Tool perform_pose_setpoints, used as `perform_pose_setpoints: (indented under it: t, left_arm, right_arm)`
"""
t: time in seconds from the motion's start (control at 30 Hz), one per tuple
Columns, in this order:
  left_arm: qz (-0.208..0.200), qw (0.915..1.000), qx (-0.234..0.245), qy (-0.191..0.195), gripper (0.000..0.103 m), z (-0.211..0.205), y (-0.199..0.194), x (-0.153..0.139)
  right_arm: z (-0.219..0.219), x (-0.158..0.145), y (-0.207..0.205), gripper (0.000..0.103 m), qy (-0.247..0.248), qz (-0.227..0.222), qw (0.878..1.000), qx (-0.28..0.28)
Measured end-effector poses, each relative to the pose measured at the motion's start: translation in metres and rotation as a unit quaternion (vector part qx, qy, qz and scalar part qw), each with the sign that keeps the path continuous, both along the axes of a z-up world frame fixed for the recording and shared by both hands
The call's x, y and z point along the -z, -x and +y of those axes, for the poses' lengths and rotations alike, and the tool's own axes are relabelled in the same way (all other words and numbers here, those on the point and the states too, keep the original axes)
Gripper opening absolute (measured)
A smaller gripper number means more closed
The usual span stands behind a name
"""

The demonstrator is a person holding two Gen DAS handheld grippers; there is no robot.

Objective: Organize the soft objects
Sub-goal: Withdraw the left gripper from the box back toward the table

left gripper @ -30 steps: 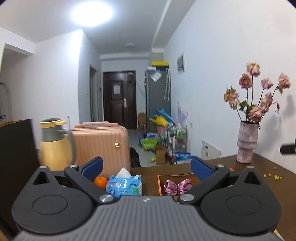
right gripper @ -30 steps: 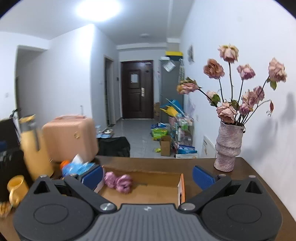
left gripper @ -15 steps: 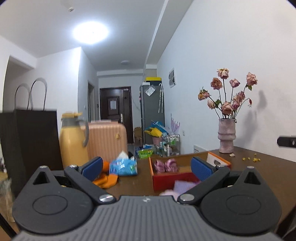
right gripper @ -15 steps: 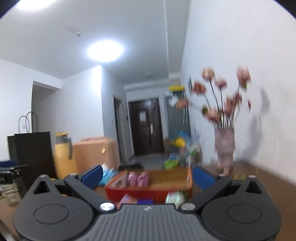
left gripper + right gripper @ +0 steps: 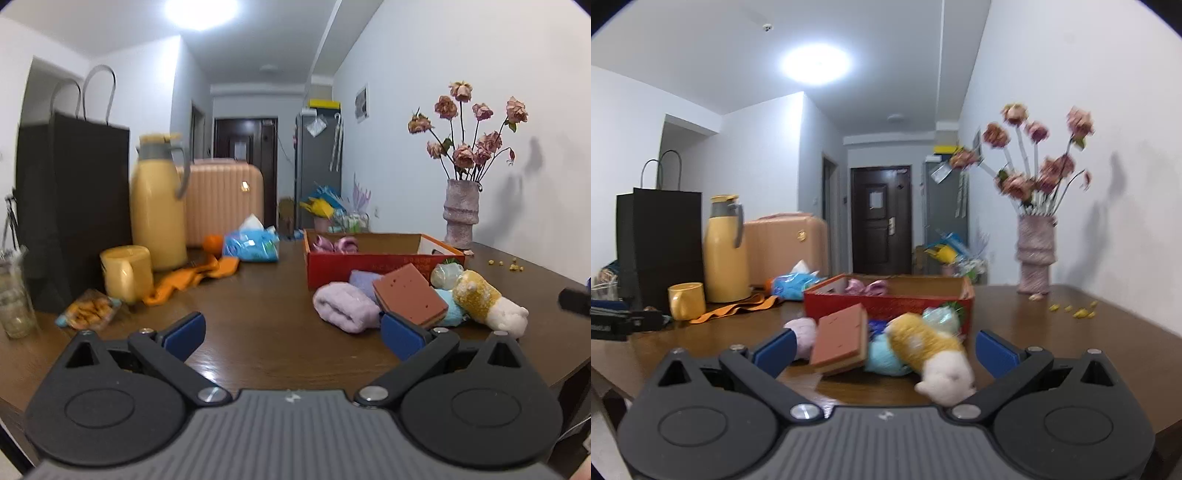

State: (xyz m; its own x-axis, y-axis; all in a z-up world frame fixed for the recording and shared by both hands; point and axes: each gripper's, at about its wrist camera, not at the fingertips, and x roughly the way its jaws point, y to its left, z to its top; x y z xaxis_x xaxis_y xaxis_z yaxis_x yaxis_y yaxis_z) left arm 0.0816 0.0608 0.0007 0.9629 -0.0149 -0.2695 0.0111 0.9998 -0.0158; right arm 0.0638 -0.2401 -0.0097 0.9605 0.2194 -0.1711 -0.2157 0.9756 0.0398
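- Both cams pitched down vs 0.5 s ago: more desk (image 5: 258,306) in view, soft pile nearer.
- Left gripper (image 5: 291,334): jaws wide apart, empty, over bare desk, left of pile.
- Right gripper (image 5: 884,349): jaws wide apart, nothing gripped; plush toy (image 5: 929,350) and brown sponge (image 5: 840,339) lie between them.
- Pile sits just near of red box (image 5: 369,264); lilac towel (image 5: 345,306) on its left.
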Motion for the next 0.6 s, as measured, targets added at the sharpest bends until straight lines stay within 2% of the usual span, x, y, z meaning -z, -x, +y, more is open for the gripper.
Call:
perform_pose_setpoints:
  t: [0.03,0.17,0.3,0.4,0.5,0.6]
  left_arm:
    - [0.003,1.0,0.003,-0.001,0.103,-0.001,-0.005,0.001]
    - [0.012,0.9997,0.012,-0.016,0.103,-0.007,-0.029,0.006]
    - [0.027,0.9994,0.019,-0.014,0.103,-0.014,-0.061,0.011]
    - [0.034,0.999,0.015,-0.023,0.103,-0.019,-0.085,0.014]
    - [0.035,0.9989,0.009,-0.029,0.103,-0.02,-0.104,0.014]
    - [0.035,0.9982,-0.011,-0.047,0.103,-0.02,-0.118,0.016]
  right_arm:
    - [0.003,0.003,-0.005,0.103,0.004,0.008,1.0,-0.002]
    - [0.015,0.019,-0.024,0.092,0.022,0.033,0.999,-0.003]
    - [0.029,0.024,-0.052,0.091,0.015,0.059,0.998,-0.027]
    - [0.048,0.023,-0.081,0.09,0.03,0.065,0.997,-0.029]
    - [0.071,0.028,-0.12,0.09,0.045,0.101,0.994,-0.022]
    - [0.092,0.037,-0.153,0.089,0.063,0.124,0.989,-0.047]
